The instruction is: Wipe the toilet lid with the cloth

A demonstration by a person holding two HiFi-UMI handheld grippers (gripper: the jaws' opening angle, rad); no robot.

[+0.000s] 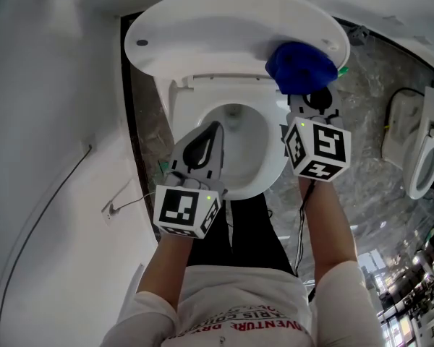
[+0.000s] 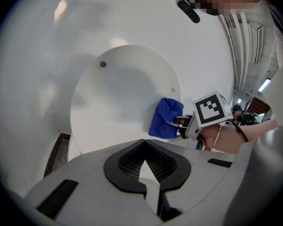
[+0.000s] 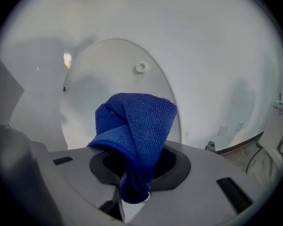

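Your right gripper (image 3: 132, 192) clamps the blue cloth (image 1: 301, 65), upper right; press it flat, sweep across the toilet lid (image 1: 217, 35). Your left gripper (image 2: 148, 173) sits closed, empty.

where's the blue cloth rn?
Head view, right of centre: the blue cloth is clamped in the right hand-held gripper, at the lower right part of the raised toilet lid.
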